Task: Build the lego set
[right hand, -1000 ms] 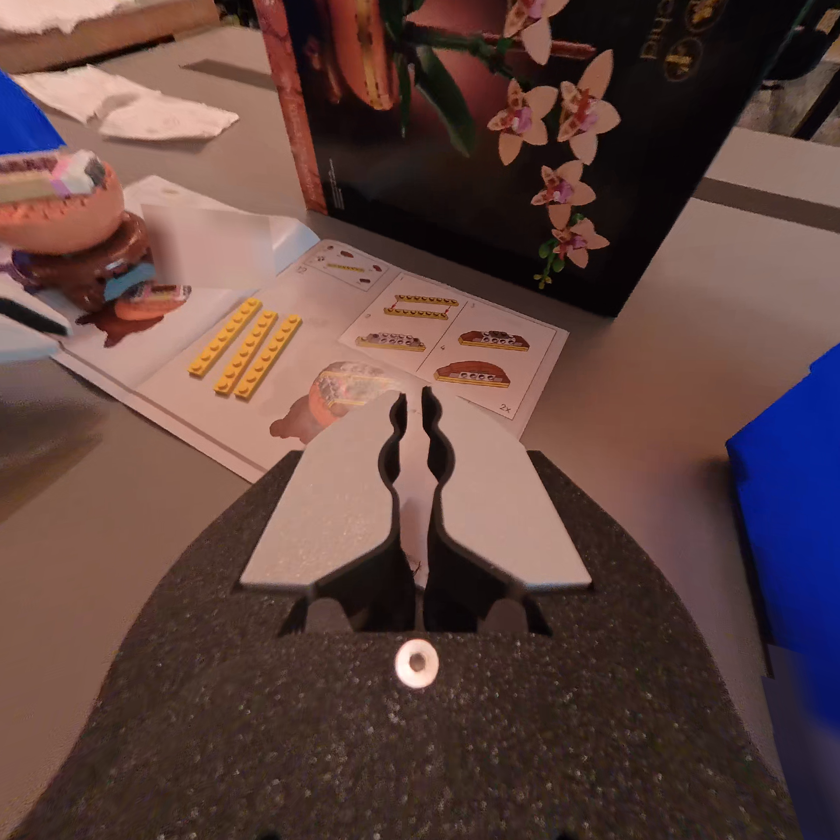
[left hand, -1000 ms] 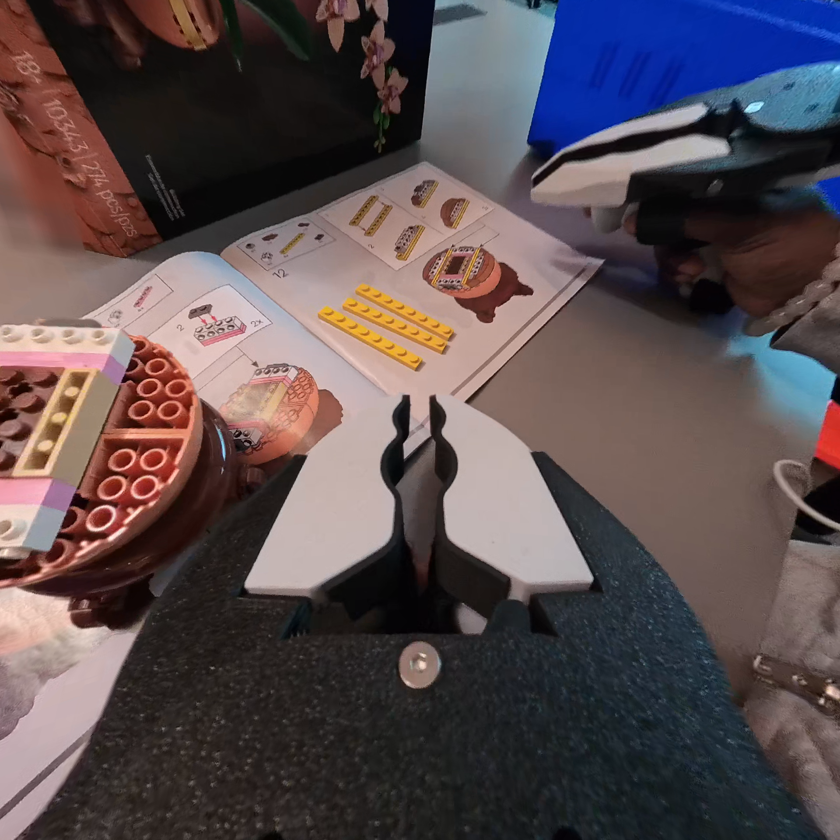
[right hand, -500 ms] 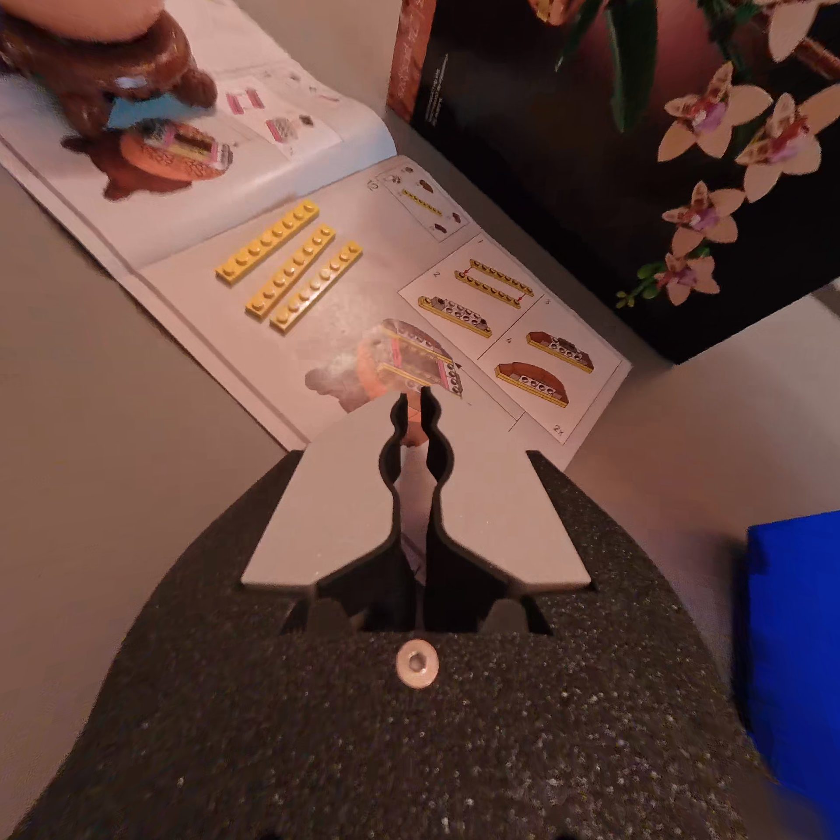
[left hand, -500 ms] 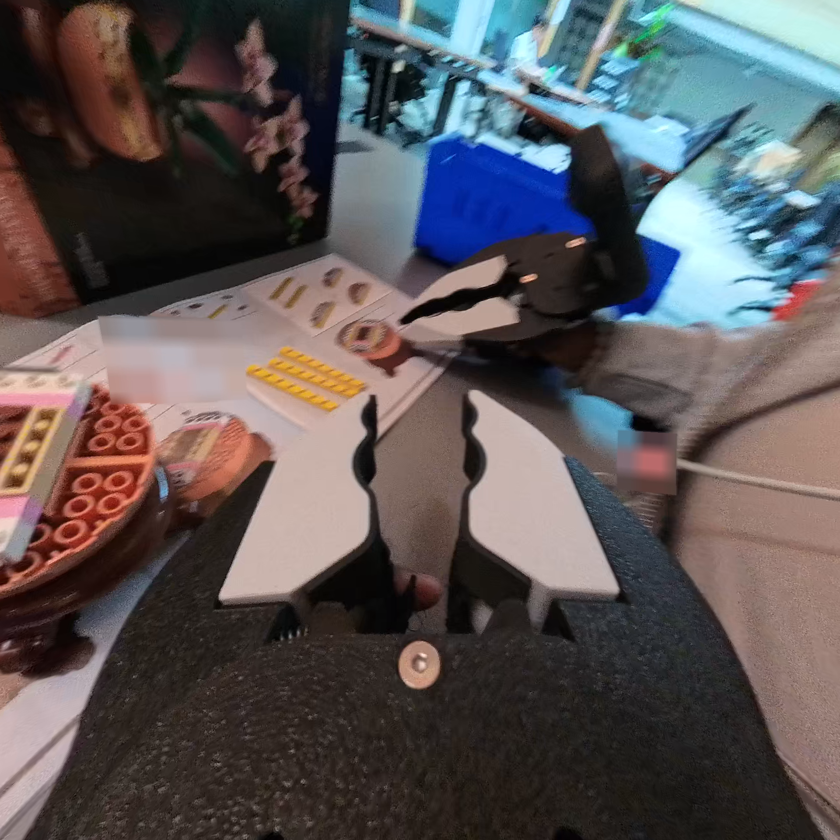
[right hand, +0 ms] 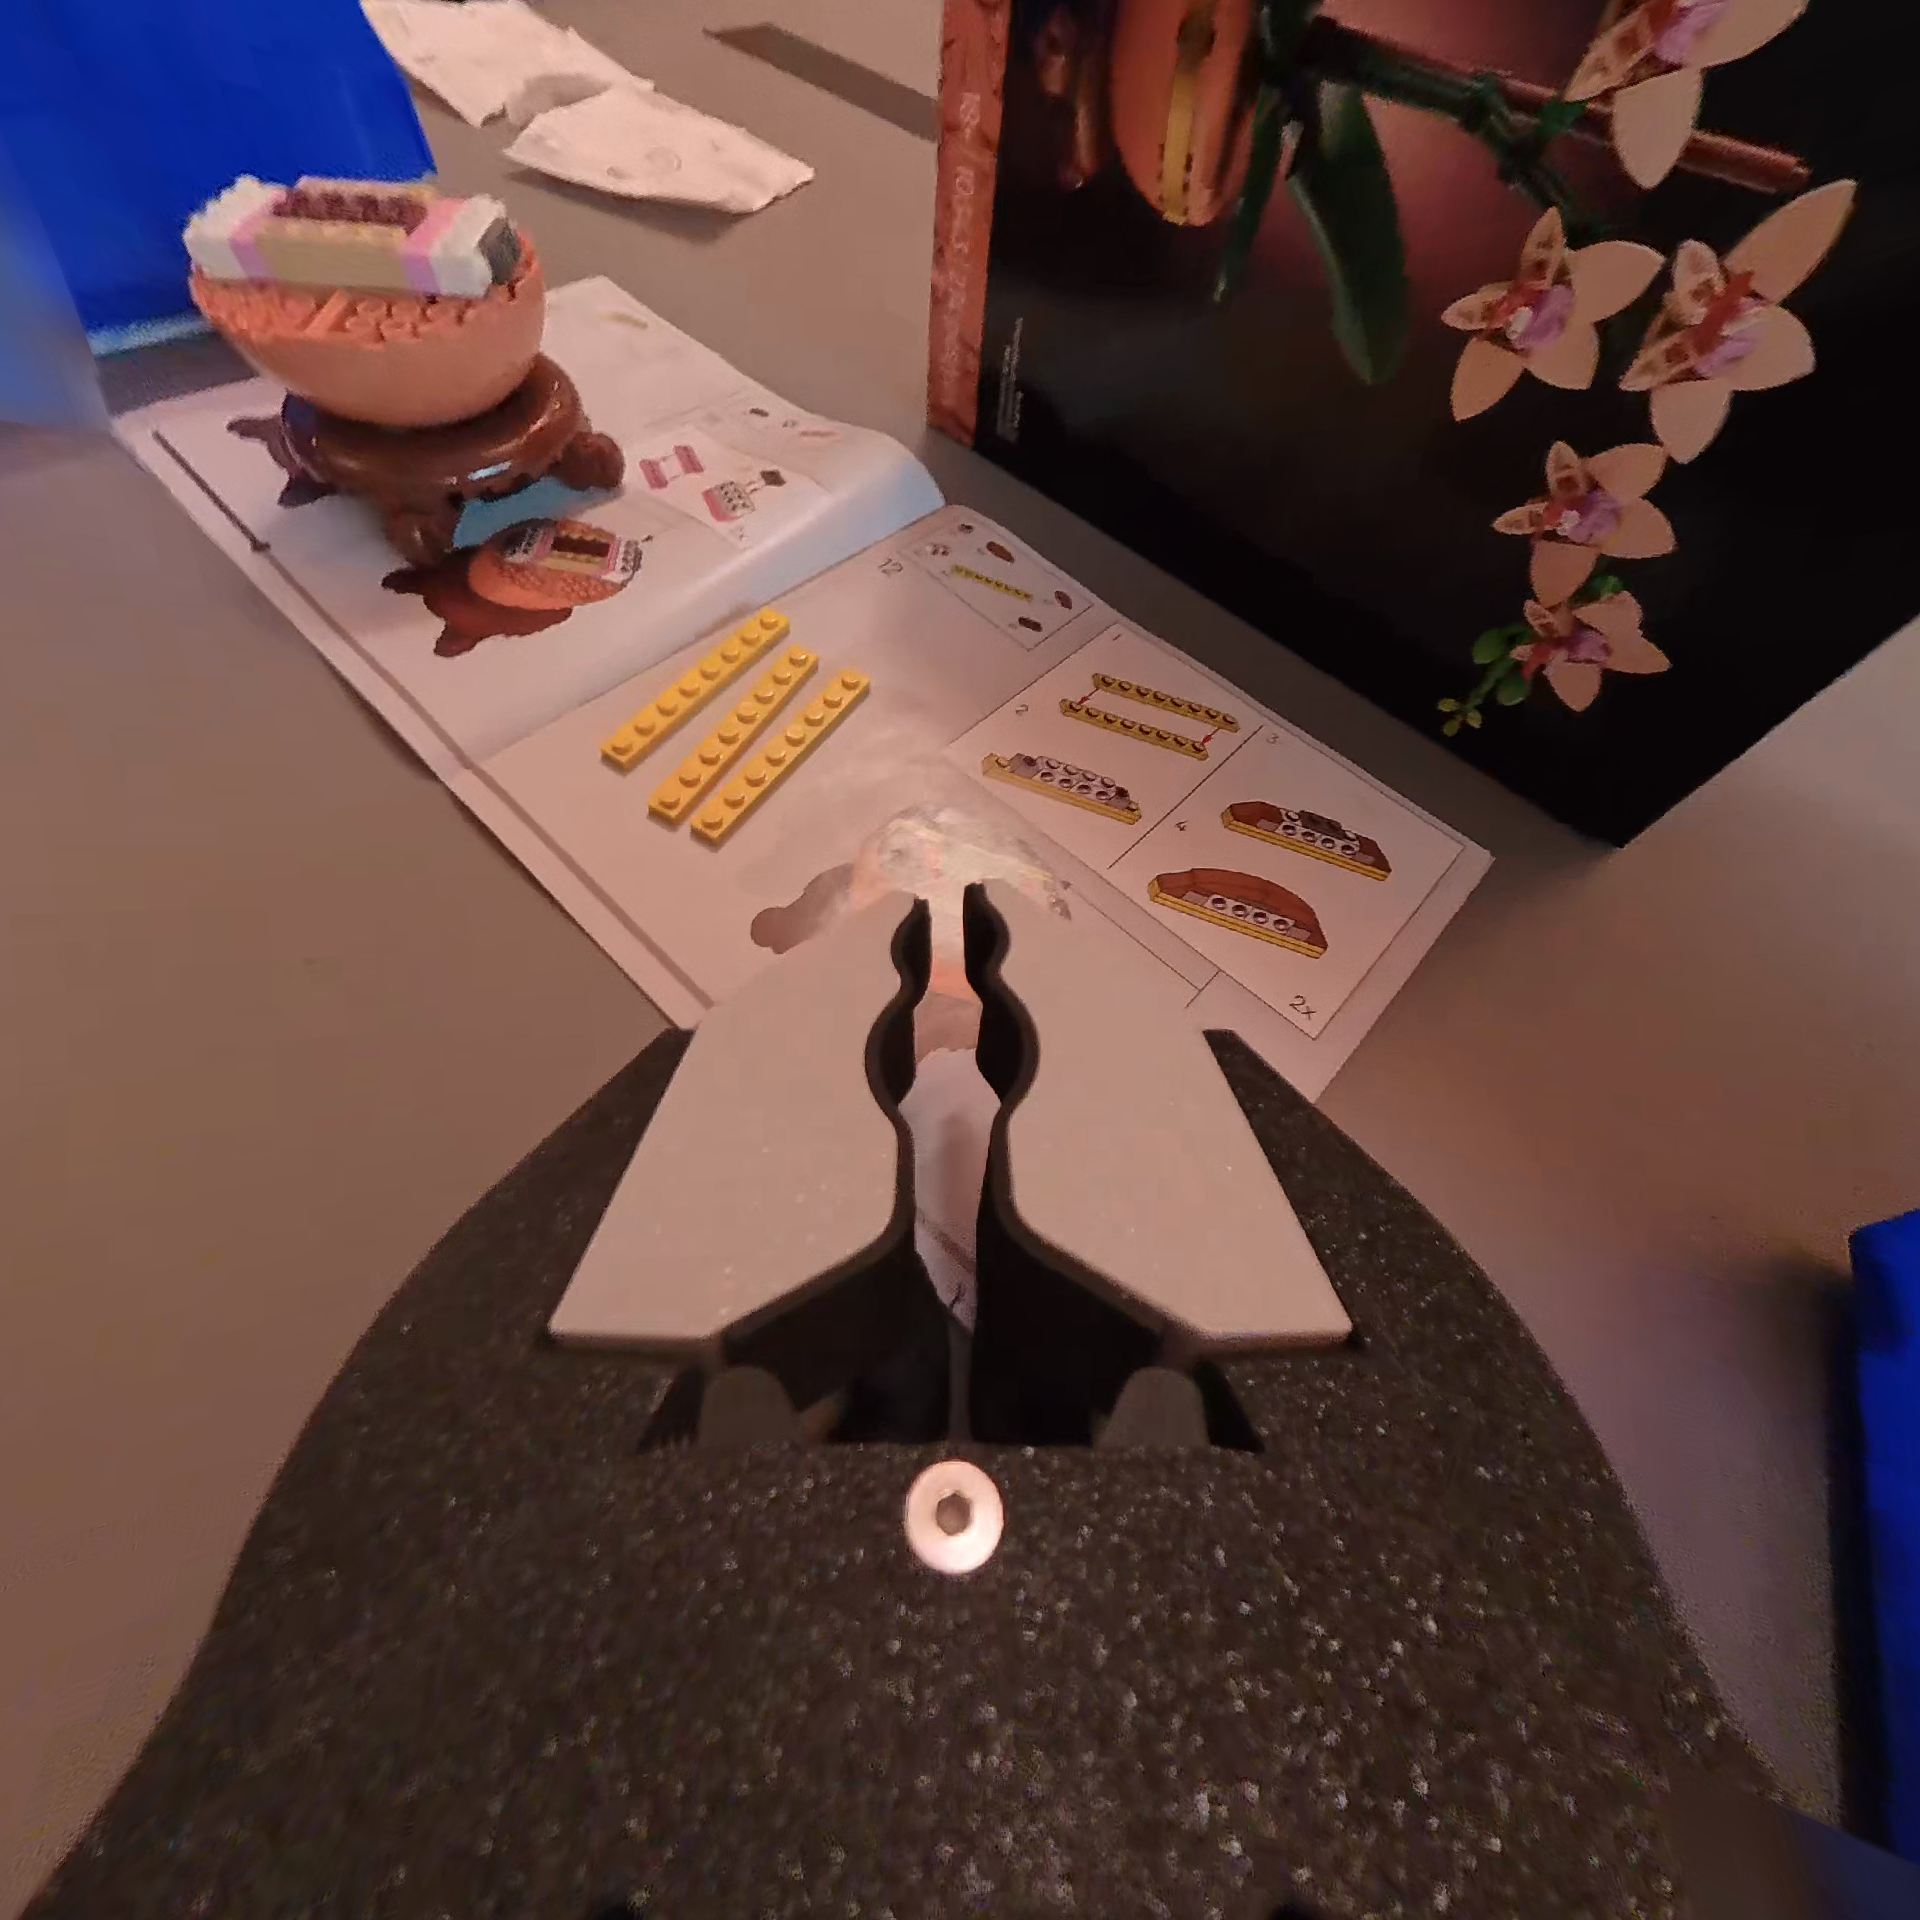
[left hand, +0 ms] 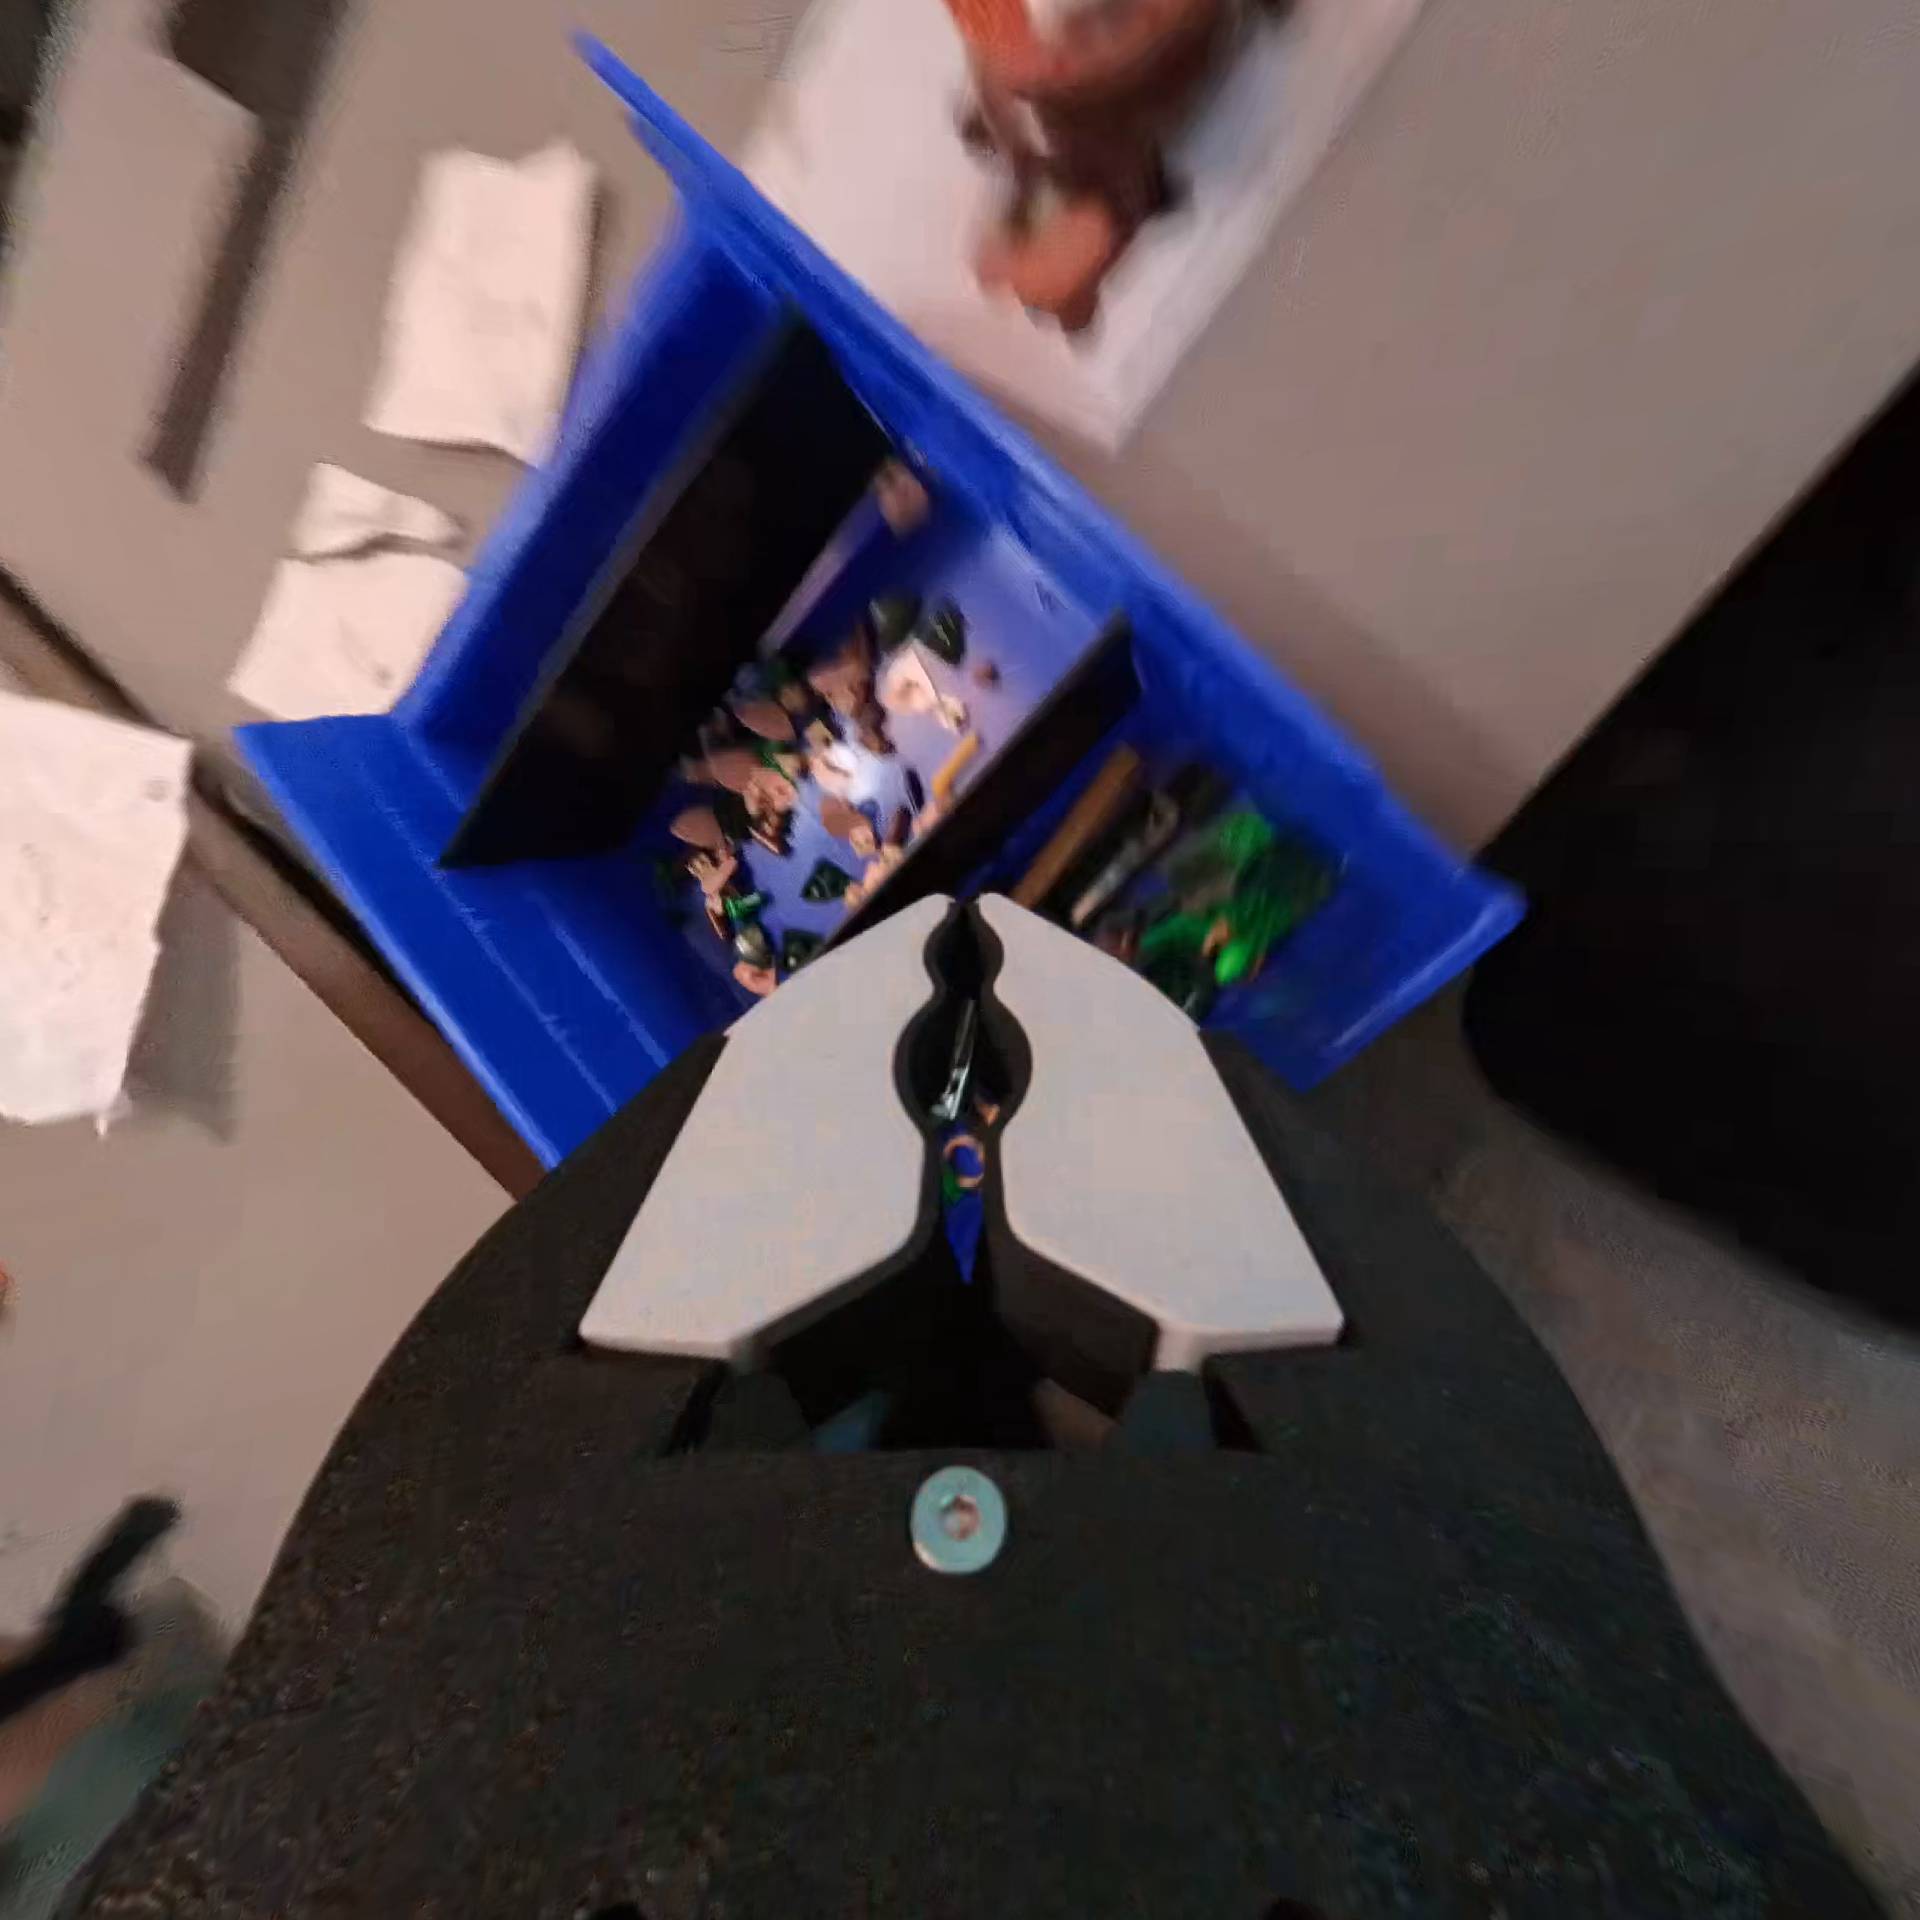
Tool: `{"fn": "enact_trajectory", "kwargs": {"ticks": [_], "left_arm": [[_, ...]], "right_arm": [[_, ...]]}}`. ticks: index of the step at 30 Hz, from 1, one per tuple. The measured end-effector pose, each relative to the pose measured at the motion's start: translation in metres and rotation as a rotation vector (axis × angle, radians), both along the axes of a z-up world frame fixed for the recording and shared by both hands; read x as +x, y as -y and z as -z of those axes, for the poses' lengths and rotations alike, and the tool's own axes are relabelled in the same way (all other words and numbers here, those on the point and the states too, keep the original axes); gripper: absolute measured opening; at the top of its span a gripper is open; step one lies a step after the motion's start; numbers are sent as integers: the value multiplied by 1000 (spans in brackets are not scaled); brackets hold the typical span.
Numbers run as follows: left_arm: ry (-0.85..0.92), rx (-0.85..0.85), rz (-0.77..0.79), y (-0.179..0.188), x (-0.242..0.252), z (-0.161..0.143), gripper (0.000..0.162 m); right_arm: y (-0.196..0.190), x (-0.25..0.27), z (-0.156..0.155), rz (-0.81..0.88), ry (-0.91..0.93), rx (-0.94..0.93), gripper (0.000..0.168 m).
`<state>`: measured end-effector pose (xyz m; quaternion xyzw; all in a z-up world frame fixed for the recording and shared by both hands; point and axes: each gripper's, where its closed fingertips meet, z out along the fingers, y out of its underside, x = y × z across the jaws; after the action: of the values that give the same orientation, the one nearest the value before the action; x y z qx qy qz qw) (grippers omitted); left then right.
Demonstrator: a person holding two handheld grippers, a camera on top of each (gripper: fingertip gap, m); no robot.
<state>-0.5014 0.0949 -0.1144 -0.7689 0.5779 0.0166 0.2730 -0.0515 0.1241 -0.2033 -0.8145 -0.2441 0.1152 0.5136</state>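
Observation:
My left gripper [left hand: 966,912] is shut and empty, and hovers over a blue bin [left hand: 582,977] of loose Lego pieces [left hand: 821,769]; this view is blurred. My right gripper [right hand: 940,906] is shut and empty, just above the open instruction booklet [right hand: 644,873]. Three long yellow plates [right hand: 743,727] lie side by side on the booklet, ahead and left of the right fingertips. The part-built model [right hand: 384,343], a peach bowl on a brown stand with pastel bricks on top, stands on the booklet's far left page. It shows as a blur in the left wrist view [left hand: 1070,218].
The dark Lego box [right hand: 1455,364] with orchid pictures stands upright behind the booklet. Black dividers [left hand: 665,665] split the bin into compartments; one holds green pieces [left hand: 1236,904]. Torn white paper [left hand: 468,312] lies beside the bin. Blue bin parts [right hand: 1886,1507] show at the right wrist view's edges. Tip to tip, the grippers are about 45 centimetres apart. From the right gripper's tips to the part-built model [right hand: 384,343] is close to 20 centimetres.
My left gripper swung away from the booklet to above the blue bin and closed from open. My right gripper stayed shut over the booklet, and the model came back into its view.

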Motion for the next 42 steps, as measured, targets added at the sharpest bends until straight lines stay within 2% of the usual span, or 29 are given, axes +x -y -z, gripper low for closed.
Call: {"fn": "enact_trajectory", "kwargs": {"ticks": [3,8,18,20,25,31,39,42], "left_arm": [[-148,-7,138,-10,-3,36,0],[-164,-28,275,-17,6,60,0],[-405,-56,376,-16,0,102,1],[-394,-54,371,-15,2,106,0],[-410,-180,373,-4,-3,111,0],[-388,-1,450,-19,10,108,1],[-327,-87,393,-15,8,116,6],[-344,-203,386,-5,2,117,2]], "right_arm": [[-2,4,-3,23,-41,2,6],[-1,4,-3,19,-34,1,6],[-2,1,5,15,3,-45,6],[-3,1,7,14,13,-52,6],[-2,-2,12,-2,39,-78,6],[-2,-3,14,-7,50,-88,5],[0,-7,20,-33,125,-94,5],[0,-8,22,-33,151,-96,5]]}}
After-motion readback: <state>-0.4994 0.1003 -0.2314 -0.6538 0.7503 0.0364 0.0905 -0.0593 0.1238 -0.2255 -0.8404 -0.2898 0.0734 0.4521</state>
